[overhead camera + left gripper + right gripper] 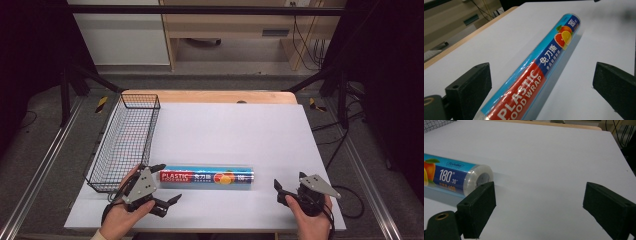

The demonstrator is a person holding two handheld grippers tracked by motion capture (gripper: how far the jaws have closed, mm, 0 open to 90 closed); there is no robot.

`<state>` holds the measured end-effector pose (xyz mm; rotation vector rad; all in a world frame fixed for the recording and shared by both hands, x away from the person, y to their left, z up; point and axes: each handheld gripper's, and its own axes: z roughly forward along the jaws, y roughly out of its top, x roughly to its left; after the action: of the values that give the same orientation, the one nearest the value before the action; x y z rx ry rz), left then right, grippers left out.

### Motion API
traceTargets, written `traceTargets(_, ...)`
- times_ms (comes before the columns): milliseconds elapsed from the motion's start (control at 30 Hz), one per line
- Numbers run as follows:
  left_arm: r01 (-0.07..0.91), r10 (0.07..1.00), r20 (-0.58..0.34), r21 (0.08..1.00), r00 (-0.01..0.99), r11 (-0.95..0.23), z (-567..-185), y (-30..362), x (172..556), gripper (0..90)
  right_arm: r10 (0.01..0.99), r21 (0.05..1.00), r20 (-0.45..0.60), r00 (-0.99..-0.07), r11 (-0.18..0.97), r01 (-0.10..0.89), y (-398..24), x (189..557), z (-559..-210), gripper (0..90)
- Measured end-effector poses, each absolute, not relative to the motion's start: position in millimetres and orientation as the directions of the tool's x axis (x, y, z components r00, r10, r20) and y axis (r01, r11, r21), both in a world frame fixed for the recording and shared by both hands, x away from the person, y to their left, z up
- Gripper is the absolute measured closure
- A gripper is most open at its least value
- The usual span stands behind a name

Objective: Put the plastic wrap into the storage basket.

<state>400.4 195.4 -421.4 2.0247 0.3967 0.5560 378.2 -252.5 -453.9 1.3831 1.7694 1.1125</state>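
A roll of plastic food wrap in a blue and red wrapper lies on its side across the near middle of the white table. My left gripper is open at the roll's left end. In the left gripper view the roll runs away between the wide-apart jaws of the left gripper, with a gap on each side. My right gripper sits open a little right of the roll's other end. The right gripper view has the roll's clear end cap just beyond the left jaw of the right gripper, and nothing lies between the jaws.
A black wire basket stands along the table's left side, its near corner close to my left hand. The table's wooden far edge shows beyond the white sheet. Black frame legs and cables stand off the table on both sides.
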Motion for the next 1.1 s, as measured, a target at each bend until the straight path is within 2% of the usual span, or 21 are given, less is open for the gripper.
traceTargets(100,0.067,0.465,0.190,0.874,0.865,-0.482,-414.4,186.9,405.8,2.5,0.967,0.896,0.032,-0.254,0.084,0.436,-254.6,378.6,-454.3,11.4)
traceTargets(200,0.019,0.381,0.237,0.828,0.894,-0.560,-397.1,165.8,419.4,2.3,0.965,0.896,0.046,-0.258,0.074,0.438,-256.9,378.0,-455.2,11.4)
traceTargets(300,0.014,0.335,0.225,0.812,0.915,-0.583,-391.0,153.8,429.1,2.5,0.964,0.895,0.053,-0.261,0.070,0.441,-257.3,378.0,-455.3,11.4)
traceTargets(333,0.000,0.292,0.232,0.783,0.928,-0.622,-387.2,144.0,437.3,2.8,0.964,0.897,0.051,-0.261,0.071,0.437,-257.6,378.4,-455.1,11.4)
traceTargets(533,0.022,0.290,0.224,0.756,0.930,-0.654,-391.2,135.9,451.0,3.4,0.964,0.888,0.057,-0.259,0.069,0.454,-258.0,380.6,-456.6,10.2)
traceTargets(800,0.022,0.289,0.233,0.743,0.928,-0.669,-386.0,134.1,450.8,3.4,0.966,0.876,-0.006,-0.258,0.129,0.464,-259.0,381.1,-457.5,9.6)
traceTargets(1100,0.017,0.301,0.249,0.744,0.920,-0.668,-374.2,139.1,450.3,3.4,0.963,0.865,-0.027,-0.267,0.156,0.477,-256.8,381.1,-457.7,9.7)
